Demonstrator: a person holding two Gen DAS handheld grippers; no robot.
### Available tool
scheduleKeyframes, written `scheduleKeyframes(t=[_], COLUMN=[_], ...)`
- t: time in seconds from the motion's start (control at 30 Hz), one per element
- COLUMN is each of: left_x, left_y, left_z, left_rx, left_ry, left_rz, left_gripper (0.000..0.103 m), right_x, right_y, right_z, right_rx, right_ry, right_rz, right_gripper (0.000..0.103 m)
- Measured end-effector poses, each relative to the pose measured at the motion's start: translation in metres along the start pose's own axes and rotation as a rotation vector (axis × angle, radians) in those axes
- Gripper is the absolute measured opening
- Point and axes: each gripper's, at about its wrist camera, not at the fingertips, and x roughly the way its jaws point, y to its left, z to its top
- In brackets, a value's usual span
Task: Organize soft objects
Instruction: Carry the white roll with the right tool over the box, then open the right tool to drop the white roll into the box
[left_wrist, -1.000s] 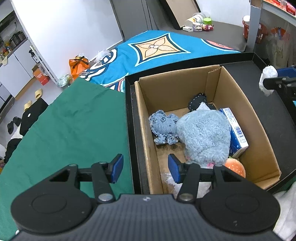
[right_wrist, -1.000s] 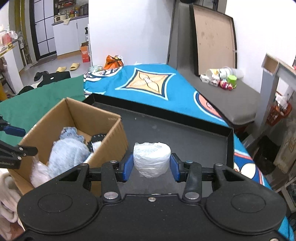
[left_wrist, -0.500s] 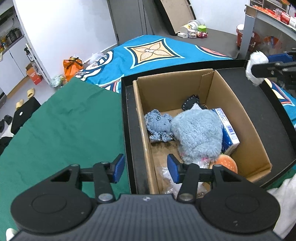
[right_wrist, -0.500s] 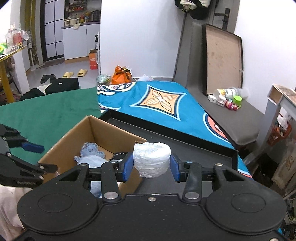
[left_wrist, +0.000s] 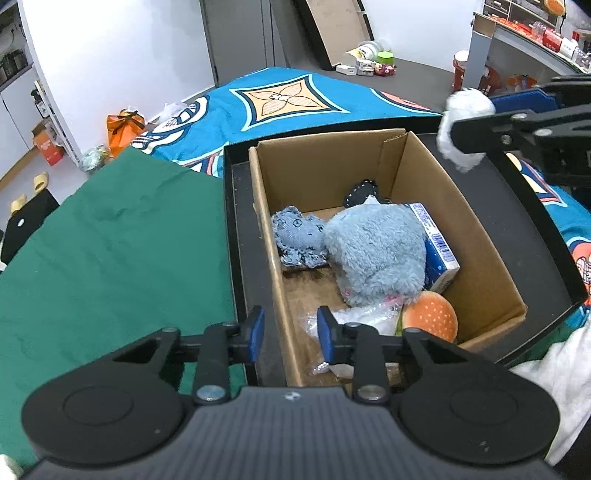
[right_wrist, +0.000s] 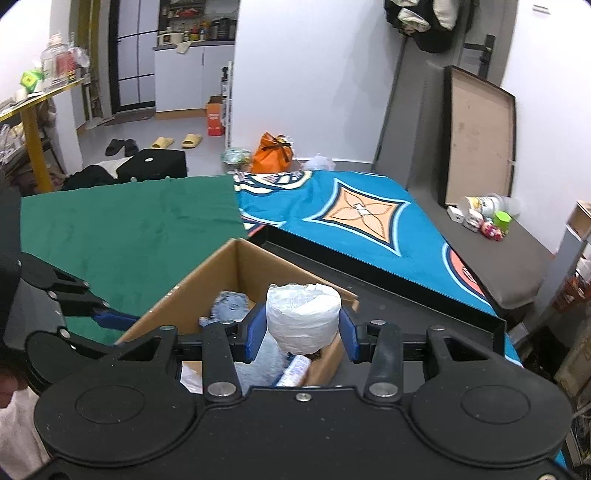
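A white plastic-wrapped roll (right_wrist: 303, 316) is being pinched between the pads of the right gripper (right_wrist: 303, 334) and held in the air above the far end of the cardboard box (left_wrist: 491, 266), so the placing step appears to be in hand. Next, a lowering into the free space beside the blue plush toy (left_wrist: 375, 253) and a spreading of the jaws are being called for. The left gripper (left_wrist: 287, 334) is being held spread and empty, straddling the box's near-left wall.
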Motion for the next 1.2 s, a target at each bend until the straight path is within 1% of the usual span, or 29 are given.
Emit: scheduleKeyframes(t=[0.1,0.27,0.57,0.67,0.73,0.83,1.07,1.2], left_x=[0.003,0.003,0.005,0.004,0.004,0.004,0.004,0.004], left_y=[0.001,0.006,0.011,0.011,0.012,0.012,0.012,0.01], left_z=[-0.005,-0.006,-0.009,-0.01,-0.009,-0.009,-0.008,-0.007], left_rx=[-0.011,-0.02,-0.04,-0.045,-0.047,-0.043,-0.049,-0.049], left_ry=[0.009,0.002,-0.004,-0.003,-0.003,-0.003,0.003,0.009], left_rz=[-0.021,-0.021,-0.036,-0.041,-0.043,-0.041,-0.04,-0.027], left_gripper=[0.022,0.013,0.013,0.013,0.013,0.013,0.013,0.013], right_x=[0.004,0.009,0.013,0.013,0.014,0.013,0.012,0.006], right_y=[0.01,0.025,0.045,0.052,0.056,0.054,0.04,0.033], right_z=[0.004,0.01,0.018,0.02,0.021,0.019,0.006,0.001], right_rx=[-0.015,-0.04,-0.085,-0.106,-0.127,-0.13,-0.105,-0.1], right_ry=[0.001,0.002,0.003,-0.014,-0.017,-0.012,0.033,0.038], right_rz=[0.014,0.042,0.084,0.108,0.101,0.085,0.049,0.028], right_gripper=[0.042,0.042,0.043,0.047,0.053,0.054,0.056,0.062])
